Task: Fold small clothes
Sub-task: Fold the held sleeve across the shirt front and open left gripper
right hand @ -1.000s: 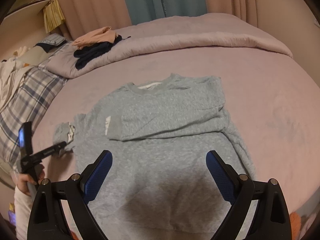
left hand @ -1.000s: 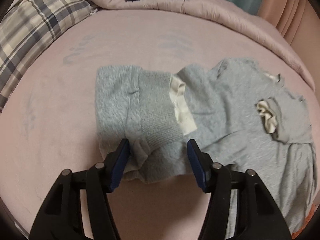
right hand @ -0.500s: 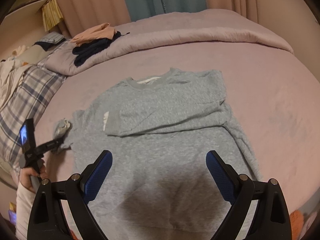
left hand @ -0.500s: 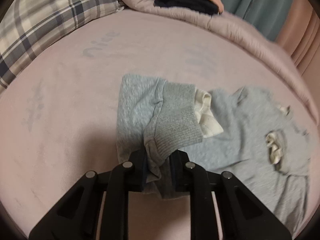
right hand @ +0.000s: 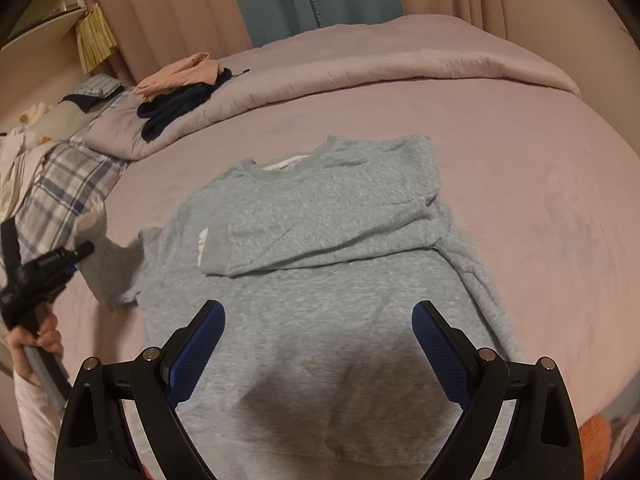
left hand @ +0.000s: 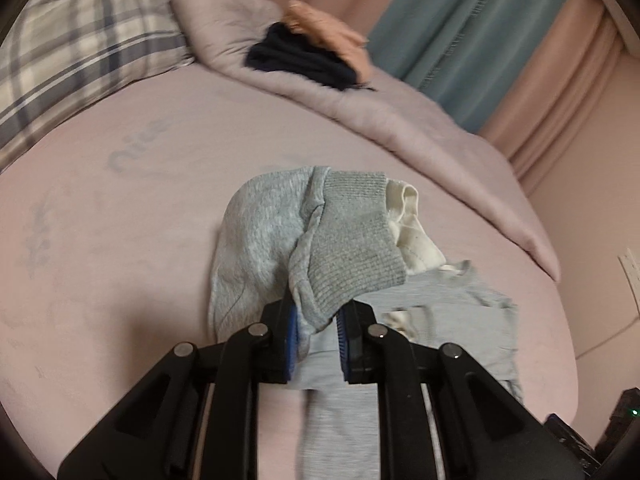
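The grey knitted sweatshirt point(right hand: 320, 240) lies spread on the pink-sheeted bed point(right hand: 540, 168), collar far. Far behind it lies the rolled lilac quilt point(right hand: 360, 64); on its left end sits a dark navy and peach pile of clothes point(right hand: 180, 92).

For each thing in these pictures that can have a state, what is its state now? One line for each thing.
Sweatshirt: lies flat on the bed, one sleeve folded across the chest.
Other sleeve: cuff pinched and lifted off the bed.
Left gripper: shut on the cuff.
Right gripper: open, empty, over the hem.
Dark clothes: heaped on the duvet, unfolded.
Duvet: pushed back to the far edge.
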Available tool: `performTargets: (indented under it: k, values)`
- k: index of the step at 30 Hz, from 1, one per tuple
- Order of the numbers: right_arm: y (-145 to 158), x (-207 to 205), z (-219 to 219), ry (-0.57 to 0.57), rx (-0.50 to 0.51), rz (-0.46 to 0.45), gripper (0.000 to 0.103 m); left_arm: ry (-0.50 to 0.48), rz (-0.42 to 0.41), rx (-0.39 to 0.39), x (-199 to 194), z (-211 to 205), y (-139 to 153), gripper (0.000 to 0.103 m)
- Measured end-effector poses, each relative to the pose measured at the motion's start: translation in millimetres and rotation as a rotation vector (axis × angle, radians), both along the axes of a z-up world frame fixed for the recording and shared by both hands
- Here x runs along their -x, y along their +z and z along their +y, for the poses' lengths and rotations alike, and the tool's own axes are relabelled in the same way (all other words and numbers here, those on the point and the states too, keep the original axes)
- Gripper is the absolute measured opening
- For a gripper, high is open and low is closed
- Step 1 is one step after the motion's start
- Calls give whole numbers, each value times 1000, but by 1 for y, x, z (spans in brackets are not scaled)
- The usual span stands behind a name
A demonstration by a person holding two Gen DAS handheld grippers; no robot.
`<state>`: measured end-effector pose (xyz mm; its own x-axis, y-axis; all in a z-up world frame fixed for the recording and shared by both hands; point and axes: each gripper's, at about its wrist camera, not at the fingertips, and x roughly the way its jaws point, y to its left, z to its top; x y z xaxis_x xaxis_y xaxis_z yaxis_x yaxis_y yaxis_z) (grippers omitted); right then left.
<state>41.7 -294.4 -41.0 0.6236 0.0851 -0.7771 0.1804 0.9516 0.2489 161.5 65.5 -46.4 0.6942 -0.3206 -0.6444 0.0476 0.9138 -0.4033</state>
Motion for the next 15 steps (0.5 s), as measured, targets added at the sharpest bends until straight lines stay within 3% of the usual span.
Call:
performTargets:
  k: [8, 15]
  values:
    - [-1, 5, -13, -22, -19, -9, 95, -149, -4, 17, 10, -63, 5, 15]
    - [-4, 11, -26, -48, -37, -10, 95, -294, 46, -7, 20, -128, -16, 15]
